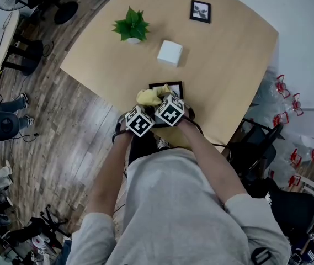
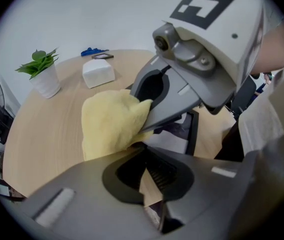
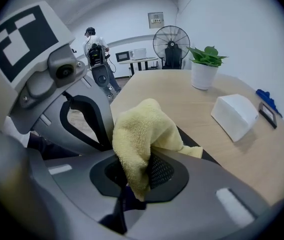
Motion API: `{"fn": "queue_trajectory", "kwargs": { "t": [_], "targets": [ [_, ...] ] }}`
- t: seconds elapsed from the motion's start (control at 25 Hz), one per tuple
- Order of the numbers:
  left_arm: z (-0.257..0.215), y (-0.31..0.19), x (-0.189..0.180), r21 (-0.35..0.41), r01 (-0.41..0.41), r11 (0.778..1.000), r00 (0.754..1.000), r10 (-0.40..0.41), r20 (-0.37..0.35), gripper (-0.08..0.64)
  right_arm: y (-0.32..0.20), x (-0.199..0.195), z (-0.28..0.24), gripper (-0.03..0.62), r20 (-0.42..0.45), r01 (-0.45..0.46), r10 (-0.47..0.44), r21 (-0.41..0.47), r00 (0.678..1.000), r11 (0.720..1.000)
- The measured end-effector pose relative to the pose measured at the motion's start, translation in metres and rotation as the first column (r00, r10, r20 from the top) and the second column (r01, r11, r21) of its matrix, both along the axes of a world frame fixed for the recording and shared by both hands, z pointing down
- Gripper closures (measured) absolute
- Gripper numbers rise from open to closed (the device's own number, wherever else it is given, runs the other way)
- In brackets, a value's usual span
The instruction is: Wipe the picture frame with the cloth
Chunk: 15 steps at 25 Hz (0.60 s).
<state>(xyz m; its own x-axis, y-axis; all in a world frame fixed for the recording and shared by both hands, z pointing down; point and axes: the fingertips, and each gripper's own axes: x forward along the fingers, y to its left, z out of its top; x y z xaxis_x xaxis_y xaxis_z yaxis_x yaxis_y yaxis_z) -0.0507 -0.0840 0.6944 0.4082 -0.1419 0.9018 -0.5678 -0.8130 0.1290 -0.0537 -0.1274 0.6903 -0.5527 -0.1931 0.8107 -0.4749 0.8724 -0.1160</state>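
A black picture frame [image 1: 174, 85] lies near the front edge of the wooden table [image 1: 228, 65]. My right gripper [image 3: 137, 176] is shut on a yellow cloth [image 3: 142, 129], and the cloth [image 1: 147, 97] rests bunched on the frame's left part. In the left gripper view the cloth [image 2: 107, 124] hangs from the right gripper's fingers [image 2: 181, 104] over the frame [image 2: 176, 134]. My left gripper [image 2: 149, 176] sits close beside the right one at the frame's near edge. Its jaws are almost together, and they seem shut on the frame's thin edge. Both marker cubes hide the frame's near side in the head view.
A potted plant [image 1: 131, 26], a white box [image 1: 169, 53] and a small second frame [image 1: 200, 11] stand farther back on the table. The table's front edge runs just under my grippers. A fan [image 3: 170, 43] and a person [image 3: 94, 41] are far across the room.
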Motion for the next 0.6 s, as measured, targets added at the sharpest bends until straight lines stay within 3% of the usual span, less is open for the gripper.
{"fn": "queue_trajectory", "kwargs": {
  "t": [0.6],
  "targets": [
    [0.001,0.0,0.0,0.008,-0.014,1.0,1.0,0.014,0.01,0.508,0.013,-0.009,-0.002,0.543,0.071,0.074,-0.072,-0.02,0.995,0.997]
  ]
}}
